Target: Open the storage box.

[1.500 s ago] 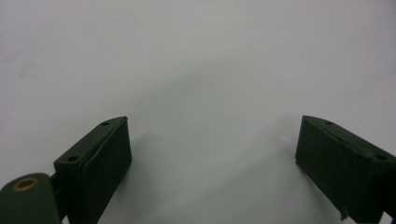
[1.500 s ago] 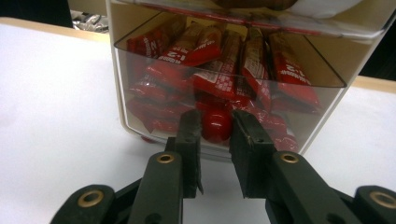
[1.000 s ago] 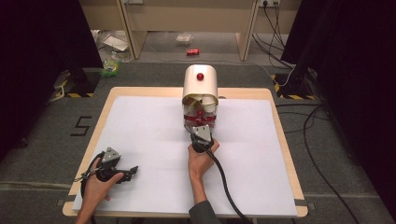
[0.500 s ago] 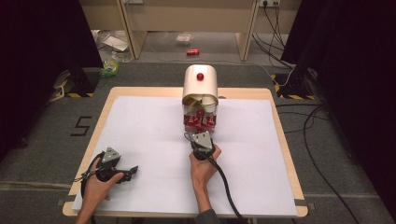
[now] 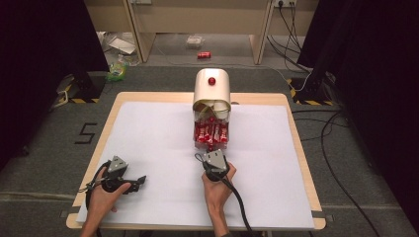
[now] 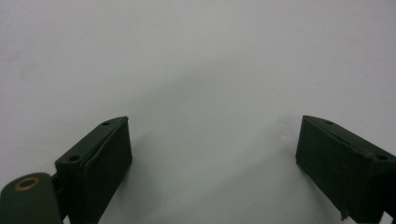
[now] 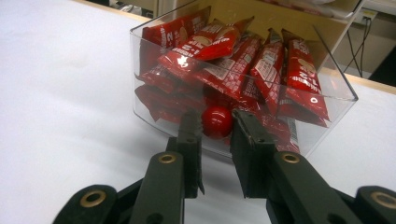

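Note:
A cream box (image 5: 212, 91) with a red button on top stands at the table's far middle. Its clear drawer (image 5: 211, 133) sticks out toward me, packed with red sachets (image 7: 224, 51). My right gripper (image 7: 216, 117) is shut on the drawer's red knob (image 7: 217, 123), one jaw on each side of it. From above, the right gripper (image 5: 211, 152) sits just in front of the drawer. My left gripper (image 5: 141, 180) rests at the near left of the table. Its jaws (image 6: 213, 122) stand wide open over bare white surface, with nothing between them.
A white sheet (image 5: 148, 133) covers the wooden table (image 5: 301, 163). Beyond the far edge are a red can (image 5: 204, 55) on the floor, litter and shelf legs. Cables (image 5: 341, 148) run across the floor to the right.
My right gripper has moved toward me, and the drawer has slid further out of the box with it. The left gripper has stayed put.

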A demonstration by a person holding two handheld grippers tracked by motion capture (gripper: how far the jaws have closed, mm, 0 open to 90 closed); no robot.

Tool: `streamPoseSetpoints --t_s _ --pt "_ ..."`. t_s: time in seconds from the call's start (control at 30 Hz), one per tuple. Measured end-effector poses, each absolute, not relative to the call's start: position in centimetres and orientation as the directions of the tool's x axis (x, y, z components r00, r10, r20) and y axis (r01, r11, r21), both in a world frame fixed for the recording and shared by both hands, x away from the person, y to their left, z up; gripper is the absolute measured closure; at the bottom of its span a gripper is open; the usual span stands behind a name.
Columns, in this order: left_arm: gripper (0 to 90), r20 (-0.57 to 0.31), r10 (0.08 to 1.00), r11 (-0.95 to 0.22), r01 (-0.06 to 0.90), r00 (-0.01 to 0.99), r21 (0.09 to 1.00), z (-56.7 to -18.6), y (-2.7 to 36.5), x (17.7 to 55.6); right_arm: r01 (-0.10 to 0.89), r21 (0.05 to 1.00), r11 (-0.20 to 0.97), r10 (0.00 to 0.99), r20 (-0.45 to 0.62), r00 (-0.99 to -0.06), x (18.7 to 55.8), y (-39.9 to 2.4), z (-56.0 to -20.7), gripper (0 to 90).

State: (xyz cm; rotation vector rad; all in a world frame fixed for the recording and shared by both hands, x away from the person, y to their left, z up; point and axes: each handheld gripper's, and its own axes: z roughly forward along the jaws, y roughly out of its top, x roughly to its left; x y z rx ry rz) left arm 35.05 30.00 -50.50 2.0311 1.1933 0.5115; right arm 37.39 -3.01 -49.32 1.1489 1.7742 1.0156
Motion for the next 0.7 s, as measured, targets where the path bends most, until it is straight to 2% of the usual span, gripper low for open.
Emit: streamPoseSetpoints --t_s 0.5,0.53,0.57,0.7 --pt "9.9 -0.018 0.87 -0.317 0.586 0.494 0.746 -50.5 30.0 35.0 0.329 0.894 0.304 0.924 -0.192 -0.331 34.9 -3.4 -49.4 74.4" --pt "9.9 -0.018 0.87 -0.317 0.586 0.493 0.746 -50.5 30.0 35.0 0.328 0.895 0.303 0.923 -0.19 -0.334 34.7 -3.4 -49.4 78.3" --pt "9.9 -0.018 0.87 -0.317 0.586 0.493 0.746 -50.5 30.0 35.0 0.316 0.9 0.302 0.92 -0.188 -0.345 34.4 -3.5 -49.4 89.2" --pt "9.9 -0.018 0.87 -0.317 0.586 0.493 0.746 -50.5 30.0 35.0 0.312 0.897 0.313 0.915 -0.196 -0.354 34.2 -3.5 -49.4 87.7"
